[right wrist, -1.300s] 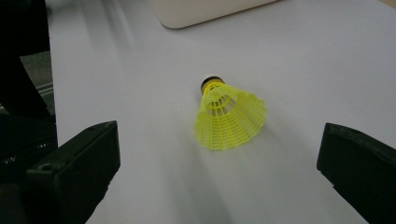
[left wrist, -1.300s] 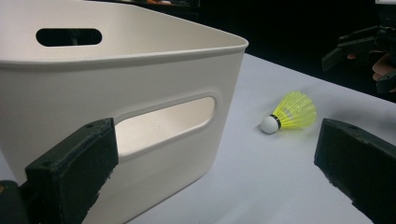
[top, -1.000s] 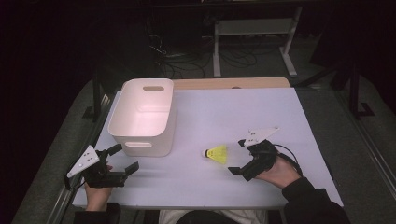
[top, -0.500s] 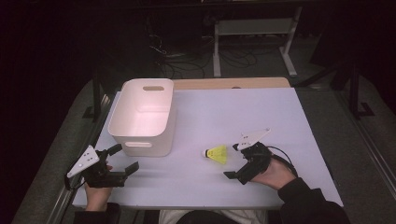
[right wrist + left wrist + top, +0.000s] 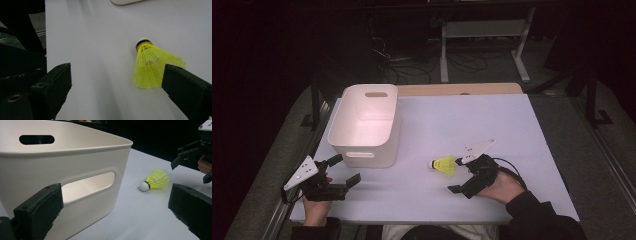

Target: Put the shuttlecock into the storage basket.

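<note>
Your right gripper [image 5: 458,174] is wide open, holding nothing, beside the yellow shuttlecock [image 5: 443,164] lying on the white table [image 5: 512,125]. I think you are reaching: slide closer, then squeeze its skirt. Your left gripper [image 5: 346,170] waits open by the white bin [image 5: 365,120].

The shuttlecock [image 5: 444,164] has a neon-yellow skirt in an open mesh pattern, a white rounded cork tip and a thin black band between the two. The bin [image 5: 364,125] is plain off-white with no pattern, and the table [image 5: 492,125] surface is a uniform pale lavender-white with a tan wooden strip along its far edge. Both the left gripper [image 5: 343,170] and the right gripper [image 5: 459,176] have matte black jaws and carry a light grey plate on top.
</note>
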{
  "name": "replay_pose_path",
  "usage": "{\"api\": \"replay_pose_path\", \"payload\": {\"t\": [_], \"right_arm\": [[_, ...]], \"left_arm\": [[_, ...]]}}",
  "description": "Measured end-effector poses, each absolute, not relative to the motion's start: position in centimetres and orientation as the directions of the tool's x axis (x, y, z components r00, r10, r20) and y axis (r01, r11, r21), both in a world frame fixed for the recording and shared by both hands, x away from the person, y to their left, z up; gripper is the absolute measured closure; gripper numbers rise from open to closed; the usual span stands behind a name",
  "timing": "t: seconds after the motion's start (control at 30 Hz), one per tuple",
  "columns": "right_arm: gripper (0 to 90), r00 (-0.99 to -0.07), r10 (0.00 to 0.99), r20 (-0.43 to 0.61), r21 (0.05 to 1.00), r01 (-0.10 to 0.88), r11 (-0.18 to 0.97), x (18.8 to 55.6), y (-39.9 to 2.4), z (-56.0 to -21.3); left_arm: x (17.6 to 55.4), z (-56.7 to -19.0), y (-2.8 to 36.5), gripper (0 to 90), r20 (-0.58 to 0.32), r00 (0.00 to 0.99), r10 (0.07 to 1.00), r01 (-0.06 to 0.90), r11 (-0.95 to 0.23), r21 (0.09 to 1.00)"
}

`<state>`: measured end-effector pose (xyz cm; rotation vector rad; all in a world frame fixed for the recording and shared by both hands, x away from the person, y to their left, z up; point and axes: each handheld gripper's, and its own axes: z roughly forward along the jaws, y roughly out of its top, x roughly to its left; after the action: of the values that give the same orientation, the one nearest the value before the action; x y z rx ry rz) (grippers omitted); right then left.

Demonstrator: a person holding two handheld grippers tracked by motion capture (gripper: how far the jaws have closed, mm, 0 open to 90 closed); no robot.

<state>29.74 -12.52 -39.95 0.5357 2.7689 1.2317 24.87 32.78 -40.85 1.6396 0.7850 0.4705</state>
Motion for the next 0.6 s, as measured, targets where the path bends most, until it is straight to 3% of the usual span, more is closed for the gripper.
{"api": "replay_pose_path", "payload": {"t": [0.3,0.6], "right_arm": [[29.1,-0.946,0.318,0.063,0.730,0.261,0.632,29.71,-12.10,-40.08],[73.7,-0.936,0.338,0.095,0.714,0.301,0.632,30.03,-11.61,-40.49]], "left_arm": [[24.85,-40.84,32.78,0.0,-0.114,0.691,0.714,0.236,-0.074,0.969],[24.86,-40.83,32.78,0.0,-0.114,0.693,0.712,0.235,-0.074,0.969]]}}
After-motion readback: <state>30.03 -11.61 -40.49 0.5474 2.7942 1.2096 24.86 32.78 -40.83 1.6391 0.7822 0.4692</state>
